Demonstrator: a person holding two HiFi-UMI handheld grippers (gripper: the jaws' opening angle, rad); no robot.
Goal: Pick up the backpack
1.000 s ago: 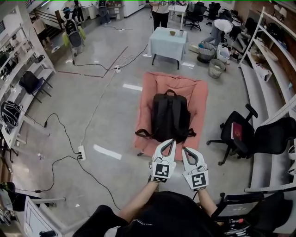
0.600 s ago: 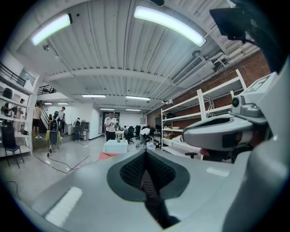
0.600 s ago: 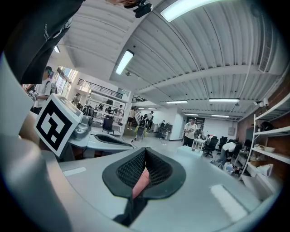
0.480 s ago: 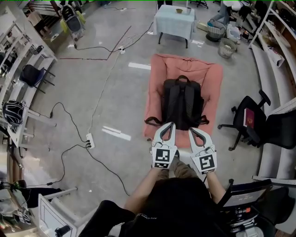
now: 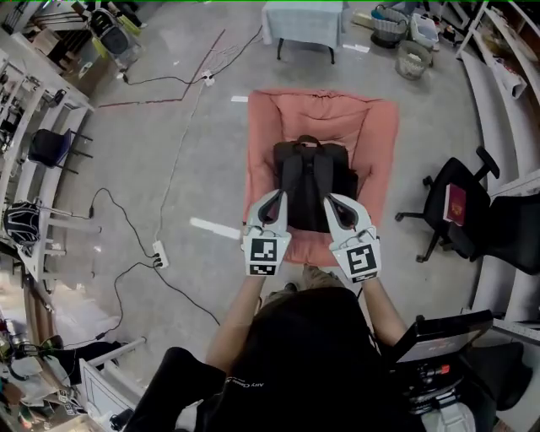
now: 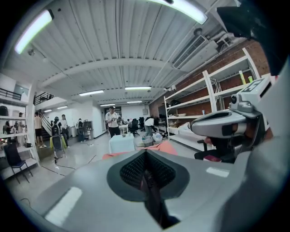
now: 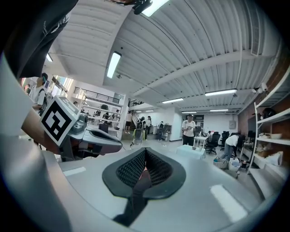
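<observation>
- I am holding the left gripper (image 5: 275,199) out ahead of me with its jaws clenched, pads pressed together on nothing.
- I am holding the right gripper (image 5: 334,202) just beside it, at its 3 o'clock, and its jaws are clenched in the same way, pads meeting with nothing gripped.
- Both grippers are pointing toward 12 o'clock and looking level across the room, so each gripper view is taking in the ceiling lights, the shelving and the other gripper beside it.
- The backpack (image 5: 310,173) is lying flat at my 12 o'clock on a pink mat (image 5: 321,114), which is spread on the floor.
- The backpack is black, and its top handle is pointing away from me toward 12 o'clock.
- In the head view my two sets of jaws are overlapping the near end of the backpack, one toward each near corner. I cannot tell whether they are touching it.
- Neither gripper view is showing the backpack between the jaws.
- A table (image 5: 302,18) with a pale cloth is standing beyond the mat at 12 o'clock, well apart from the backpack.
- A black chair (image 5: 506,236) is sitting at my 3 o'clock, near the mat's right edge, with a red book (image 5: 456,202) lying on its seat.
- A power strip (image 5: 157,253) is lying on the floor at my 9 o'clock, with cables trailing from it.
</observation>
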